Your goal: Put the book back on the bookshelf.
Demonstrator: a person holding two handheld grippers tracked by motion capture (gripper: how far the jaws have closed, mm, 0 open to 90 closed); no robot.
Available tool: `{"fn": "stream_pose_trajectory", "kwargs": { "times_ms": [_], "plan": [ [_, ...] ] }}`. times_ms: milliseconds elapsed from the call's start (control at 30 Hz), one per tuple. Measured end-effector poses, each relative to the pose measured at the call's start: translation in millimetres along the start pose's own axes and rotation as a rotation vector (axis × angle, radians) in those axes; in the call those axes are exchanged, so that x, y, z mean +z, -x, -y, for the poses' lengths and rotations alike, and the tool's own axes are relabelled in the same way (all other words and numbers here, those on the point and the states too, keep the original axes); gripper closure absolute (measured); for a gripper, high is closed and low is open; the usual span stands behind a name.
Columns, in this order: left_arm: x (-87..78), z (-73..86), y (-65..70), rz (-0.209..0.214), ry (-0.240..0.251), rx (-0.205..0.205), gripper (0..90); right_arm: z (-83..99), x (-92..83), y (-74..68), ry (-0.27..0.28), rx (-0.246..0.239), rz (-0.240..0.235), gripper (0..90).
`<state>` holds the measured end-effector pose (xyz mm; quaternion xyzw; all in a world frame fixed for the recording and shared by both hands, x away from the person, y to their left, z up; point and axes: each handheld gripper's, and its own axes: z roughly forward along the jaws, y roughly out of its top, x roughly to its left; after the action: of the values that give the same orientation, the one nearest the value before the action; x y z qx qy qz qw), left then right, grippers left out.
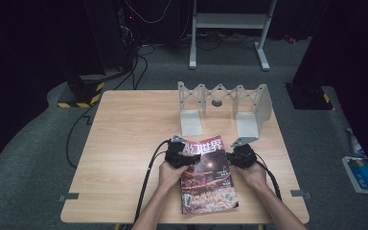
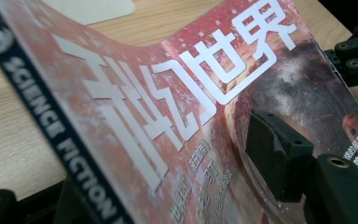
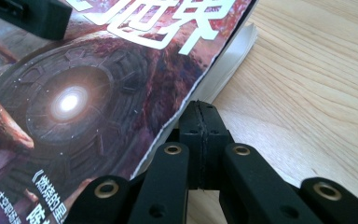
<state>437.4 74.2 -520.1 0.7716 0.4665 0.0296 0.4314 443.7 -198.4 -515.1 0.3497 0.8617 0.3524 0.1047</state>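
The magazine (image 1: 208,177) sits at the near middle of the wooden table (image 1: 124,143), just in front of a grey metal book stand (image 1: 223,108), and parts of it are hard to see: its left edge is lifted and bowed, so from the left gripper view the cover curves up and the lower jaw disappears under it, and the spine text gets cut off at the bottom. The cover is reddish, with a round glowing stone portal in the middle and big white Chinese characters across the top, and the dark blue spine reads "SCIENCE FICTION". Smaller Chinese text lower down is too blurry for me to read. The left gripper (image 1: 179,154) has its jaws straddling the spine edge, one pad (image 2: 272,156) over the cover, not obviously pinching. The right gripper (image 3: 200,140) is clenched tight with nothing between its jaws, tips touching the magazine's right page edge.
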Motion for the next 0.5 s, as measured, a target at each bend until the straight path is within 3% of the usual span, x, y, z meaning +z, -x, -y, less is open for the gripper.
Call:
{"fn": "stream_pose_trajectory", "kwargs": {
  "times_ms": [367, 500],
  "plan": [
    [0.4, -2.6, 1.6, -0.002, -0.028, -0.009, 46.4, -0.7, 1.6, -0.5, 0.001, 0.032, -0.028, 89.7],
    [-0.1, -3.2, 2.1, -0.013, -0.037, -0.017, 52.9, 0.2, 1.5, -2.2, 0.005, 0.043, -0.031, 89.7]
  ]
}}
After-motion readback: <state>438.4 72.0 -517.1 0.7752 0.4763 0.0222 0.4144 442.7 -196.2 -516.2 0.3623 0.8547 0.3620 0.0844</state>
